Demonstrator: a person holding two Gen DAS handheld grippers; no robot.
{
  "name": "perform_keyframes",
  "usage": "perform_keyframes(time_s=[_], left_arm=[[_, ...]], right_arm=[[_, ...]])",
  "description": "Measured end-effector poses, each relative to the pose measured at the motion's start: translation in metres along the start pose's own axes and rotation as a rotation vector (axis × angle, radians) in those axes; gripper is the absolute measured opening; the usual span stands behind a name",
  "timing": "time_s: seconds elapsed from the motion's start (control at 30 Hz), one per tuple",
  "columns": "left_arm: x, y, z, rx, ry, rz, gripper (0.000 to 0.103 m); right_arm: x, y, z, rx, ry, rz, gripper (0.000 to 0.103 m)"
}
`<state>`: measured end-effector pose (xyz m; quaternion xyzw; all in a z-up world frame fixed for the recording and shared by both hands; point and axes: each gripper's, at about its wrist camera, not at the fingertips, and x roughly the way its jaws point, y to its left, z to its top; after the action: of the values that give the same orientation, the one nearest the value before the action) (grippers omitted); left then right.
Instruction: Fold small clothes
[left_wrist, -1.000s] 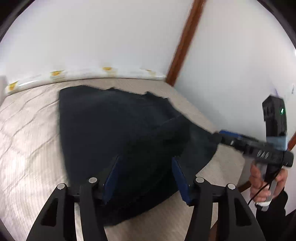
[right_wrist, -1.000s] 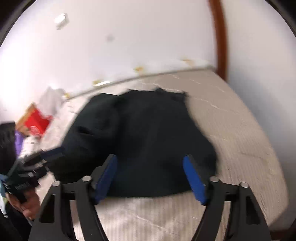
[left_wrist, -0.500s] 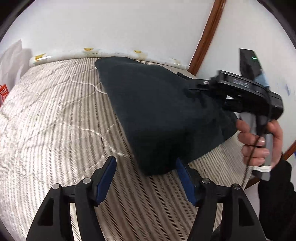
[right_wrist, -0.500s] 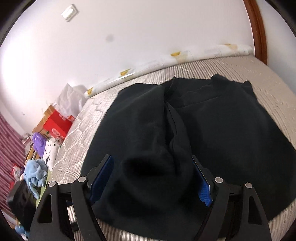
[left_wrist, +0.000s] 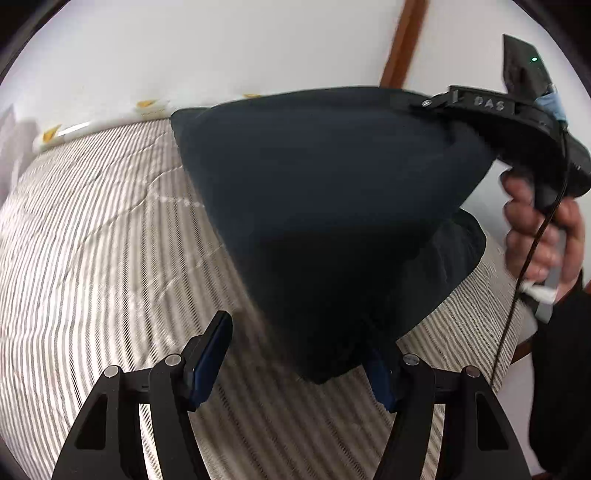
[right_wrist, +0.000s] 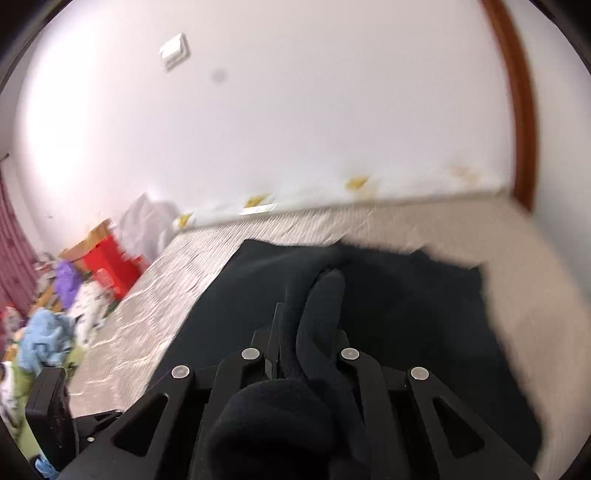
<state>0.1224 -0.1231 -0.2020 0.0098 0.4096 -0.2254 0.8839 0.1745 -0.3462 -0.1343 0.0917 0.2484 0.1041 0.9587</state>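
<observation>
The dark garment (left_wrist: 332, 206) is lying on the striped mattress (left_wrist: 92, 240), and one part of it is being lifted clear of the bed. The right gripper (right_wrist: 306, 354) is pinching a thick ridge of the cloth, its jaws closed tight on the fabric, which is bunching up over the fingers toward the camera. Seen from the left wrist, that same gripper (left_wrist: 436, 101) is holding the cloth high at the upper right, so the fabric is draping down in a wide slope to the mattress. A hand (left_wrist: 539, 236) is gripping its handle, with a black cable running past the knuckles.

The left gripper (left_wrist: 299, 354) is hovering low over the near corner of the garment. Its jaws are standing apart; the lowest fold of cloth is hanging between the blue pads, covering part of the right-hand pad, and the left-hand pad is well clear of it. Whether that right-hand pad is touching the fabric, I cannot tell.

Out past the bed, on the left of the right-wrist view, a red box (right_wrist: 110, 266) is sitting near the wall, contents not visible. Beside it, loose things are piled, a purple item (right_wrist: 68, 277) and a light blue cloth (right_wrist: 44, 339), all blurred. A white wall (right_wrist: 295, 110) is backing the bed, with a brown wooden post (right_wrist: 521, 110) in the corner.
</observation>
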Motion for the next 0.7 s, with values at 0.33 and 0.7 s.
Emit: perform_keyframes(time_s=[0.33,0.7], left_arm=[[0.021,-0.046,0.011,0.081,0.016,0.013,0.065],[0.019,-0.046,0.014,0.015,-0.024,-0.029,0.033]], right_arm=[[-0.026,-0.121,-0.033,0.148,0.092,-0.175,0.014],[-0.027,-0.147,-0.079,0.318,0.166,-0.233,0.07]])
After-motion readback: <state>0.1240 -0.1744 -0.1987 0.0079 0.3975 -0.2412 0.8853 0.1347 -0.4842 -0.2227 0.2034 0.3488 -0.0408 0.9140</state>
